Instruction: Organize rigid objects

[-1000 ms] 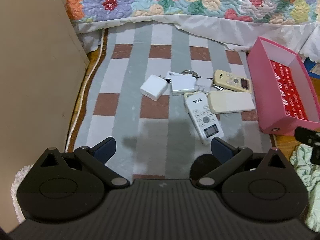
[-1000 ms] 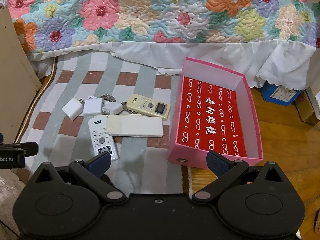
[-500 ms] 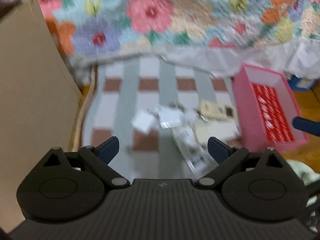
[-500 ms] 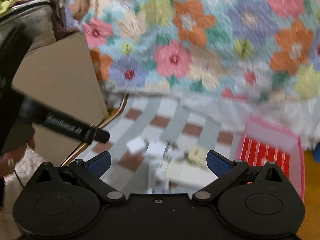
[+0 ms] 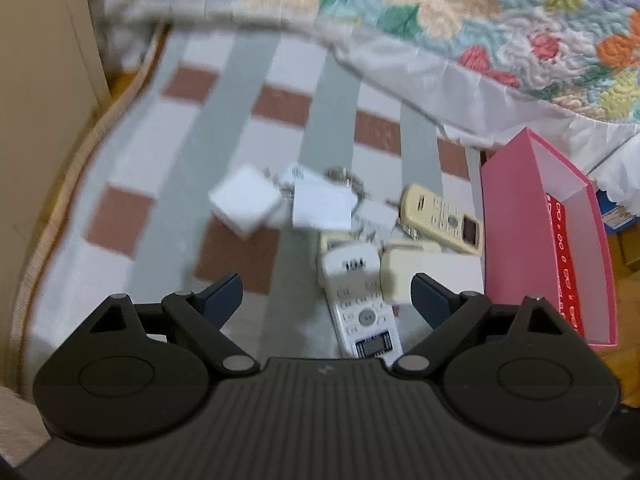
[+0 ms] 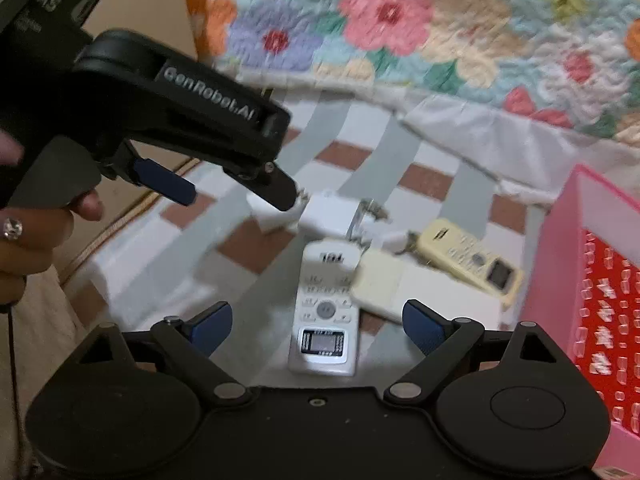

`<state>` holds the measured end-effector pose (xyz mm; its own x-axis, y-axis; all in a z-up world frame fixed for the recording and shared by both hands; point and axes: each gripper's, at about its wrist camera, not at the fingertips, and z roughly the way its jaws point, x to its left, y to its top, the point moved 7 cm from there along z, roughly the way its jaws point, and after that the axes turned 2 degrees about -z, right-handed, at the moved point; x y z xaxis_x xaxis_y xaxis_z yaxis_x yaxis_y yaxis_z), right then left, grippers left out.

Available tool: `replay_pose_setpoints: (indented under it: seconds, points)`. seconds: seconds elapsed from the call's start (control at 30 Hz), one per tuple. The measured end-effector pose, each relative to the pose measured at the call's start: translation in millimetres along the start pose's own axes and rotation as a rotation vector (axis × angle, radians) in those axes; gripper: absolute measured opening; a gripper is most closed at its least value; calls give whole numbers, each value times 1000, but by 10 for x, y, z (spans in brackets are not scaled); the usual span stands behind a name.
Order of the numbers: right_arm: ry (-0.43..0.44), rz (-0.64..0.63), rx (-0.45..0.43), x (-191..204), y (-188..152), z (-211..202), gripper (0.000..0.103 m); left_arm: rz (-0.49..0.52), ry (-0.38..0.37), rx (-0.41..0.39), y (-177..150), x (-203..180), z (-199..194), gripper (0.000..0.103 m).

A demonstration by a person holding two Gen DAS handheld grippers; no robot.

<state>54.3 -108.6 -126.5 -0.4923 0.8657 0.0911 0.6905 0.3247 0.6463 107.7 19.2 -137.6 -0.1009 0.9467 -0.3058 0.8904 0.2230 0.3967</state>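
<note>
A cluster of rigid things lies on a striped rug [image 5: 256, 76]: a white remote [image 5: 366, 312] [image 6: 325, 312], a yellow remote [image 5: 442, 214] [image 6: 472, 262], a cream flat case [image 5: 434, 274] [image 6: 424, 294], a white charger cube [image 5: 244, 204] and a white adapter [image 5: 322, 206] [image 6: 330, 216]. A pink box [image 5: 516, 240] [image 6: 556, 264] with a red lining stands to their right. My left gripper [image 5: 326, 292] is open above the white remote; it shows in the right wrist view [image 6: 236, 194] over the chargers. My right gripper [image 6: 316, 320] is open above the white remote.
A flowered quilt [image 5: 440, 8] with a white skirt hangs along the far side. A beige panel [image 5: 44, 80] stands at the left. Wooden floor [image 5: 628, 248] and a blue box [image 5: 618, 216] lie past the pink box. A hand [image 6: 36, 236] holds the left gripper.
Both grippers have swung down and closer to the cluster. The left gripper now hangs over the chargers in the right wrist view. Both stay open and empty.
</note>
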Motion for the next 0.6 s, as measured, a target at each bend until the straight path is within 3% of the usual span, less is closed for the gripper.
replay_pose_setpoints:
  seconds: [0.13, 0.23, 0.37, 0.47, 0.6]
  points:
    - [33, -3, 22, 5, -64, 237, 92, -34, 2, 24, -87, 135, 242, 89]
    - [3, -17, 29, 1, -109, 387, 84, -19, -16, 44, -128, 123, 389, 89]
    - [-18, -3, 47, -81, -145, 512, 82, -21, -59, 60, -197, 23, 538, 88]
    - [7, 46, 92, -155, -207, 621, 80, 18, -40, 32, -227, -68, 605, 83]
    - [53, 66, 150, -146, -309, 740, 77, 34, -60, 43, -260, -136, 692, 67]
